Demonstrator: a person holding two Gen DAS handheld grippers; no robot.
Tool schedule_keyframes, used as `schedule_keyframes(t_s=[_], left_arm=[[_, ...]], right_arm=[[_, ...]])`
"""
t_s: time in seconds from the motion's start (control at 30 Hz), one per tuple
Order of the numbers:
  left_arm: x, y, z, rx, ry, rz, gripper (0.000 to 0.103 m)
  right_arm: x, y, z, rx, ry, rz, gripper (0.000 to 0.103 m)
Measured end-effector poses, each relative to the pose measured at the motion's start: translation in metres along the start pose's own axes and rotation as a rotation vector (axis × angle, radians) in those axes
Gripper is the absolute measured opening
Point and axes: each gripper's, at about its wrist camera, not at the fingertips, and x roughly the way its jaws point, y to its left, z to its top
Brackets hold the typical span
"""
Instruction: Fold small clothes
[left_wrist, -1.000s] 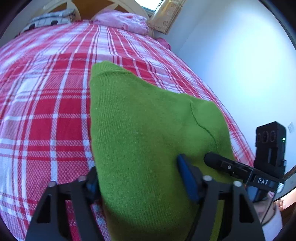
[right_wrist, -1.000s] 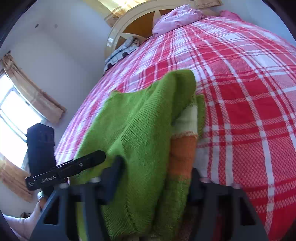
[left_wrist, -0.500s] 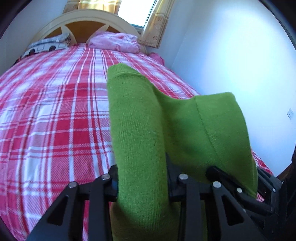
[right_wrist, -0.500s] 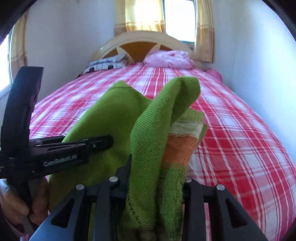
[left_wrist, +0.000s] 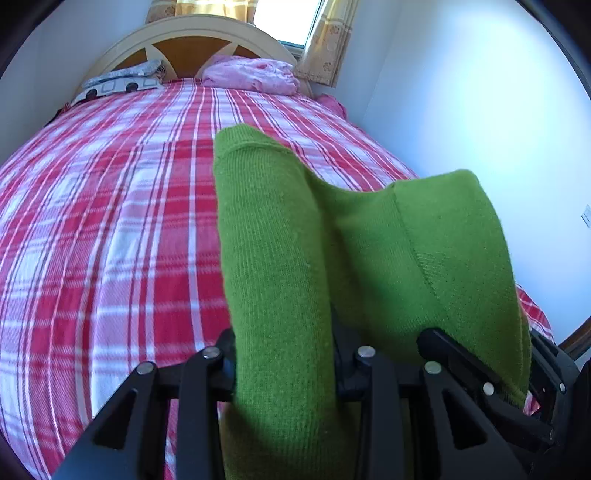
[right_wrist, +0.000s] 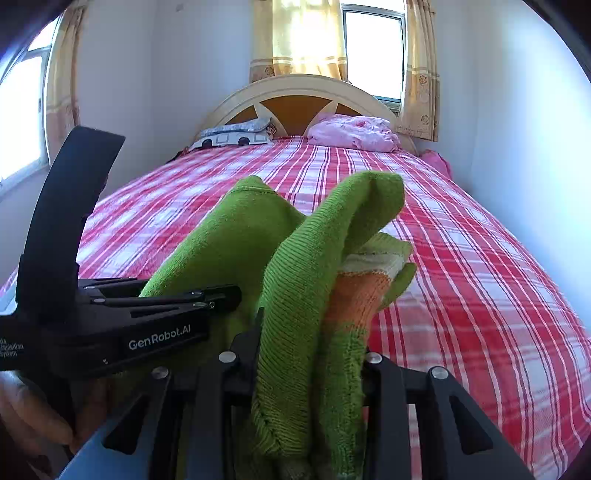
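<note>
Holding the green knitted sweater (left_wrist: 280, 280) in both tools, I have it up off the red-and-white checked bedspread (left_wrist: 110, 229). My left gripper (left_wrist: 284, 354) has its jaws narrow, pinched on a thick fold of the knit that stands up between them and blocks most of that camera's lower middle. Those jaws have just been closing, with the knit between them. My right gripper (right_wrist: 310, 354) is likewise clamped on a bunched edge of the same sweater (right_wrist: 303, 295), where an orange and cream striped band (right_wrist: 358, 291) shows tucked inside the green layers; its jaws have just been closing too, cloth between them.

From the right wrist I see the left tool's black body with white "GenRobot.AI" lettering (right_wrist: 159, 338) just beside the sweater, and part of the hand (right_wrist: 33, 417) gripping it at the lower left edge. The garment stretches between the two tools, sagging in the middle.

Beyond it the bed runs to a cream and orange arched wooden headboard (right_wrist: 295, 99), with a crumpled pink cloth (right_wrist: 351, 133) and a grey patterned pillow (right_wrist: 232, 134) lying against it. Yellow curtains (right_wrist: 306, 37) hang at the window (right_wrist: 373, 51) behind.
</note>
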Motion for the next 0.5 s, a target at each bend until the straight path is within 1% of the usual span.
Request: schedule_keyframes(t_s=[0.07, 0.17, 0.3, 0.5], left_arm=[[-0.005, -0.006, -0.007, 0.002, 0.009, -0.014, 0.035], [-0.018, -0.019, -0.014, 0.028, -0.002, -0.034, 0.035], [-0.029, -0.036, -0.017, 0.065, -0.023, -0.065, 0.035], [-0.035, -0.058, -0.02, 0.098, -0.027, -0.125, 0.035]], right_arm=[[-0.009, 0.0, -0.006, 0.004, 0.006, -0.006, 0.032], [-0.025, 0.0, -0.012, 0.014, 0.002, -0.022, 0.032], [-0.047, -0.005, -0.016, 0.017, -0.017, -0.057, 0.032], [-0.074, -0.02, -0.02, 0.011, -0.02, -0.104, 0.032]])
